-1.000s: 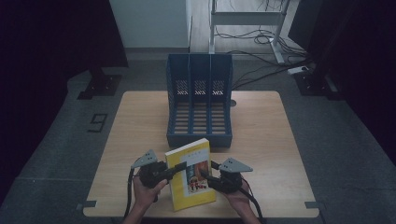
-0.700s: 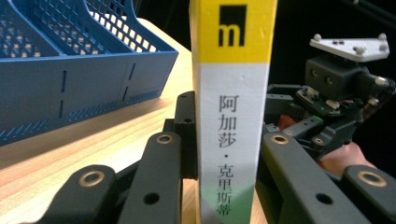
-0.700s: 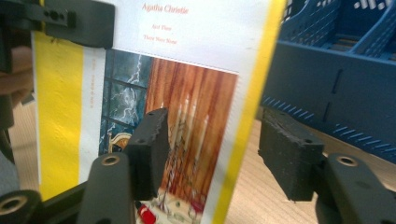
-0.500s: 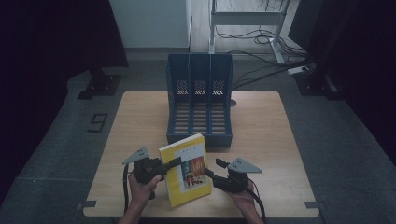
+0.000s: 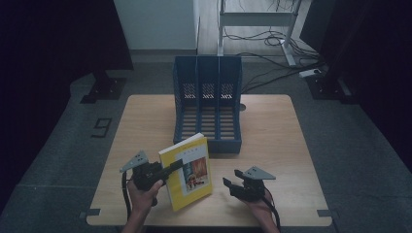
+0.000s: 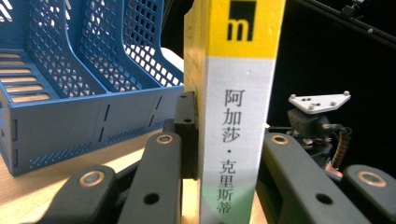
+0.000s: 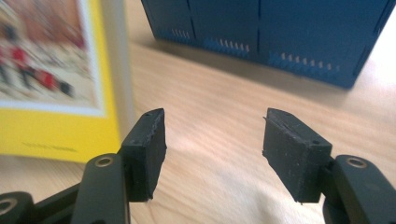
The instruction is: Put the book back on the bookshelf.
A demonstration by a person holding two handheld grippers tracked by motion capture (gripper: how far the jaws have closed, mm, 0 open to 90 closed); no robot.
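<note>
Paperback book (image 5: 190, 170) is tilting upright in the left tongs (image 5: 171, 168), clamping its spine, ready for the blue file rack (image 5: 208, 104); right tongs (image 5: 232, 186) are gaping empty, having just widened.

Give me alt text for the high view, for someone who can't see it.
On a wooden table, the left gripper clamps a yellow book tilted up off the surface, while the right gripper sits open and empty beside it. A blue three-slot file rack stands behind them.
</note>
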